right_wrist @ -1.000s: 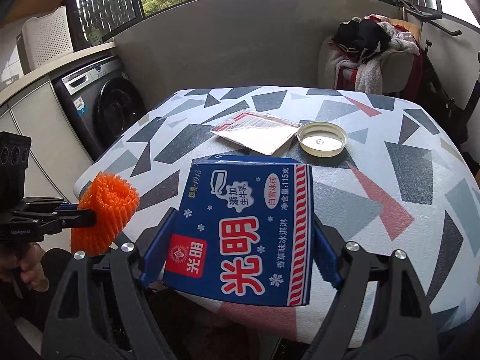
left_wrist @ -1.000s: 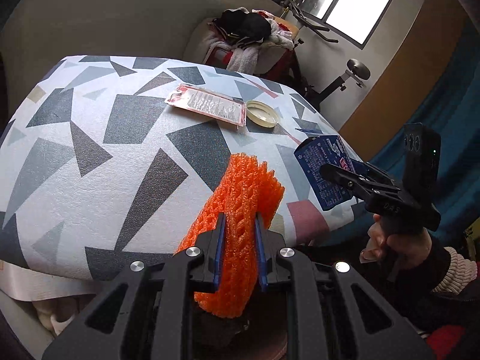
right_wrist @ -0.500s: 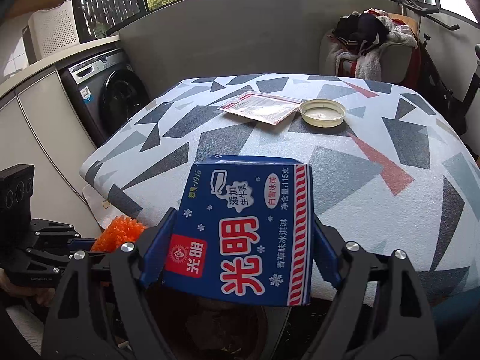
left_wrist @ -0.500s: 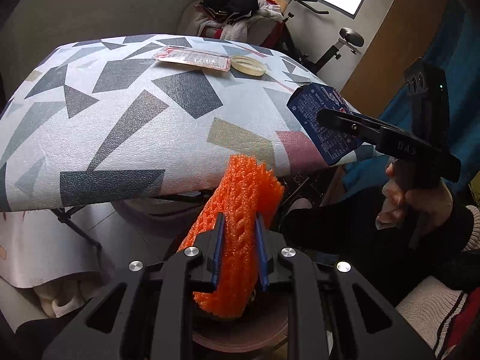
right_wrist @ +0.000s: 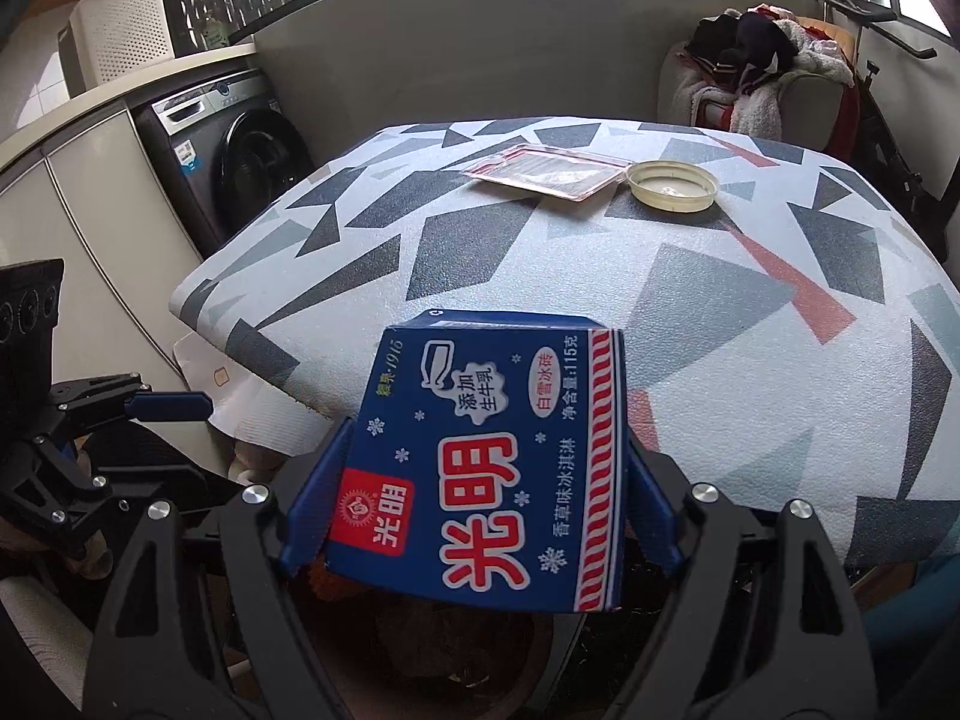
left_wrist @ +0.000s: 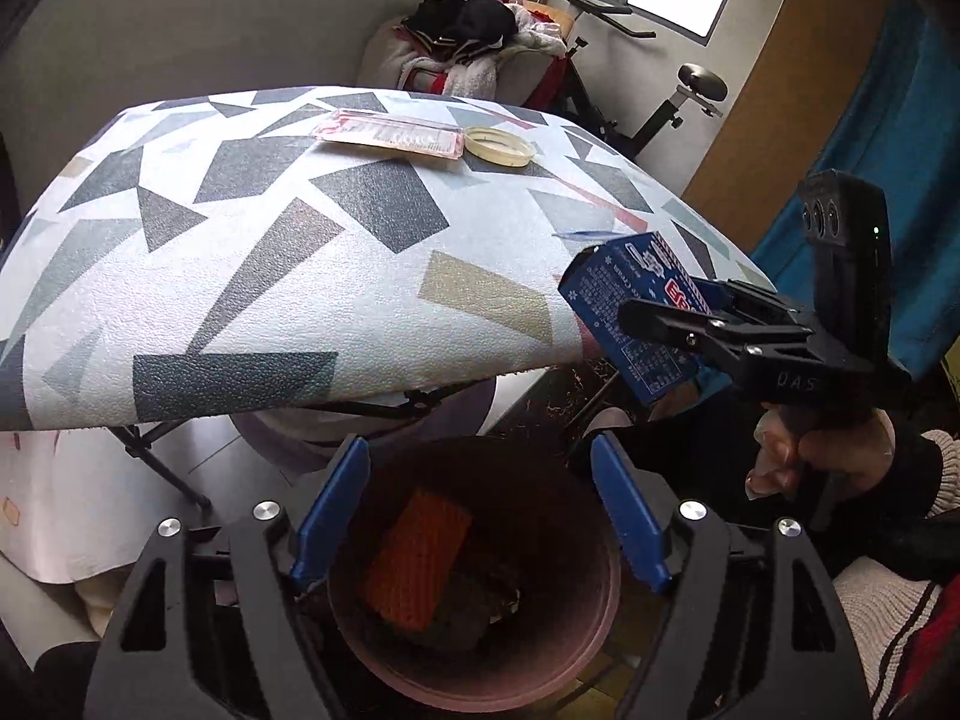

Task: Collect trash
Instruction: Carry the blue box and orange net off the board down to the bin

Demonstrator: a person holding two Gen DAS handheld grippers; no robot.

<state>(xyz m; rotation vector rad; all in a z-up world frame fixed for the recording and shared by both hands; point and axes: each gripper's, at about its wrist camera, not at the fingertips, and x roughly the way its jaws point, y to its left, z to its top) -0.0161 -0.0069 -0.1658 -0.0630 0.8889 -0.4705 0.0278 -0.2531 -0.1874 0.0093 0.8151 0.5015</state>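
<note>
Dropping trash: my left gripper (left_wrist: 480,516) has just been opening, jaws apart and empty, the orange foam net (left_wrist: 417,564) lying below them in the bin (left_wrist: 576,648). My right gripper (right_wrist: 480,498) clamps the blue carton (right_wrist: 486,450); next I'd judge it needs centring over the bin before release.

The left tongs (left_wrist: 480,516) point steeply down, jaws just sprung wide with nothing between them, while the right tongs (right_wrist: 483,480) stay clamped across their load.
</note>
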